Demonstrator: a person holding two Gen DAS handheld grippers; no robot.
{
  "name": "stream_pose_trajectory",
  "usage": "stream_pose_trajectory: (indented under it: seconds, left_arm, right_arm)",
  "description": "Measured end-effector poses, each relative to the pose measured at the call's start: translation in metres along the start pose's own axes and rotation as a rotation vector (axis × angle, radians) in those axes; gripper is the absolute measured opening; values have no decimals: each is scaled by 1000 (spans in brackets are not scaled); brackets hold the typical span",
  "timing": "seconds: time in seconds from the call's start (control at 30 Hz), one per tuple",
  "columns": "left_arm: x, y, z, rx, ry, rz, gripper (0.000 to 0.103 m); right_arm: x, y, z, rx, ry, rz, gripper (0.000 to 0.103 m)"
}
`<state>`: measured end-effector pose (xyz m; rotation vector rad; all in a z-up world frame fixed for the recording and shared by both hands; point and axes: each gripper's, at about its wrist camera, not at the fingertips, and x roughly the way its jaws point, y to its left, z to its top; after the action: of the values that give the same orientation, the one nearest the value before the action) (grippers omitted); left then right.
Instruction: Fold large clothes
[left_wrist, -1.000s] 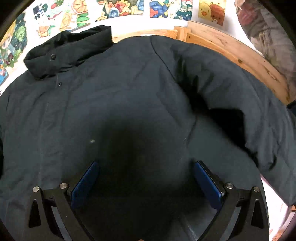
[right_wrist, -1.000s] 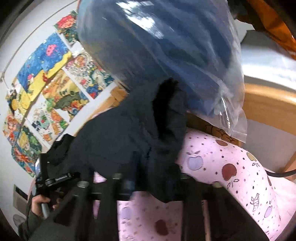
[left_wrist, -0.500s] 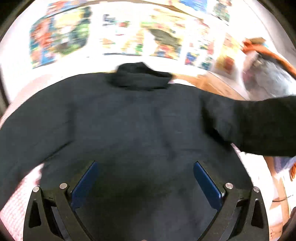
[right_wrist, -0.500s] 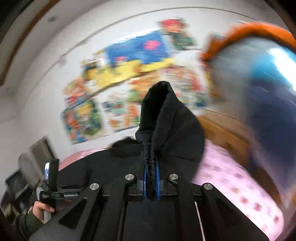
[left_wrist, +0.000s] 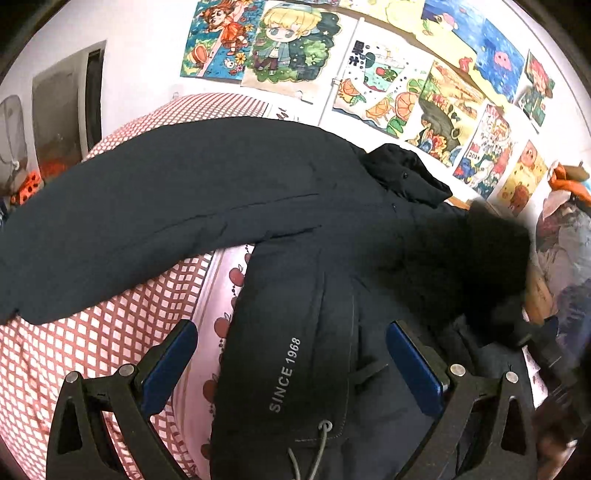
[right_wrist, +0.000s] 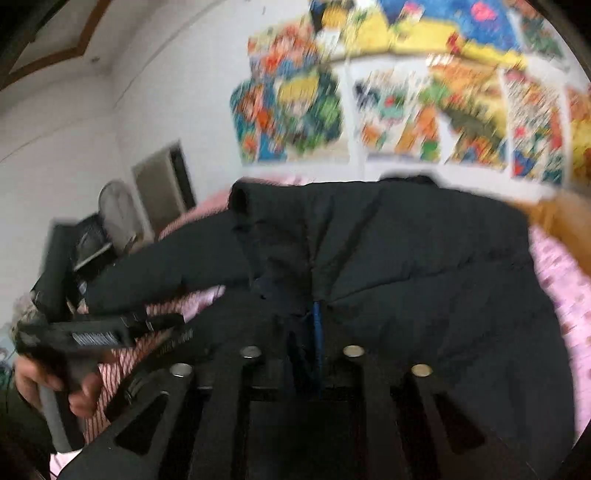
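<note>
One dark padded jacket (left_wrist: 332, 236) lies spread on the bed (left_wrist: 92, 347), its left sleeve (left_wrist: 147, 206) still stretched outward. Left gripper (left_wrist: 291, 363) hovers over the hem, fingers wide apart, holding nothing. Right gripper (right_wrist: 301, 350) has just been opening; dark fabric, the folded-in right sleeve by my reading, sits between its close-set fingers. Next: fold the left sleeve across.

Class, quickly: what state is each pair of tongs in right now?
Left tongs: open, over the jacket.
Right tongs: just opening, jacket fabric between them; grip unclear.
</note>
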<state>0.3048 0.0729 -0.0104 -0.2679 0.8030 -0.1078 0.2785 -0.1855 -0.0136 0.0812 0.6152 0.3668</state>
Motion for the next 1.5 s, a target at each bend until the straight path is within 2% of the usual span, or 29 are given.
stream_pose_trajectory:
  seconds: [0.03, 0.1, 0.23, 0.33, 0.43, 0.53, 0.6, 0.63, 0.67, 0.7, 0.77, 0.83, 0.93, 1.0, 1.07, 1.17, 1.27, 1.33, 1.4, 1.5]
  left_arm:
    - [4, 0, 1, -5, 7, -18, 103]
    - [14, -4, 4, 0, 20, -75, 103]
    - [41, -31, 19, 62, 60, -156, 103]
    - [81, -52, 39, 121, 132, -110, 101]
    - [115, -61, 52, 118, 231, -77, 101]
    - [139, -60, 56, 88, 281, -62, 82]
    - [149, -60, 56, 71, 291, -43, 48]
    - [153, -61, 56, 65, 290, -47, 38]
    - [156, -63, 56, 62, 287, -46, 18]
    - [158, -65, 56, 77, 277, -12, 7]
    - [156, -75, 60, 129, 225, 27, 4]
    - [146, -87, 67, 173, 138, 54, 3]
    - [129, -92, 79, 198, 27, 109, 3]
    - [129, -91, 85, 223, -4, 158, 3]
    - [138, -90, 88, 251, 14, 198, 3]
    - [163, -86, 85, 256, 90, 228, 4]
    - [178, -78, 79, 250, 125, 246, 4]
    - [188, -75, 76, 242, 146, 250, 6]
    - [196, -74, 71, 238, 163, 253, 7]
    - [207, -78, 67, 230, 163, 261, 7]
  right_arm:
    - [4, -2, -6, 33, 26, 8, 54]
    - [-2, -6, -15, 73, 23, 26, 66]
    - [-35, -15, -38, 74, 3, -22, 69]
    - [-55, -35, -52, 86, -2, -73, 72]
    - [-73, -61, -58, 103, -12, -136, 72]
    - [-83, -86, -61, 120, -5, -201, 72]
    - [-89, -102, -65, 138, 3, -237, 72]
    - [-88, -107, -63, 144, 5, -247, 72]
    - [-88, -115, -61, 150, 5, -265, 72]
    - [-84, -121, -57, 154, 9, -287, 72]
    - [-75, -131, -45, 159, 18, -351, 72]
    - [-66, -143, -30, 171, 11, -382, 72]
    - [-44, -166, 2, 189, 2, -372, 73]
    - [-8, -188, 28, 220, 51, -347, 73]
    - [25, -206, 43, 248, 84, -327, 73]
    - [78, -220, 63, 200, 153, -326, 72]
    - [127, -221, 66, 150, 239, -361, 72]
    - [156, -222, 56, 126, 297, -395, 78]
    - [167, -222, 48, 117, 297, -419, 82]
    - [172, -217, 30, 122, 243, -454, 85]
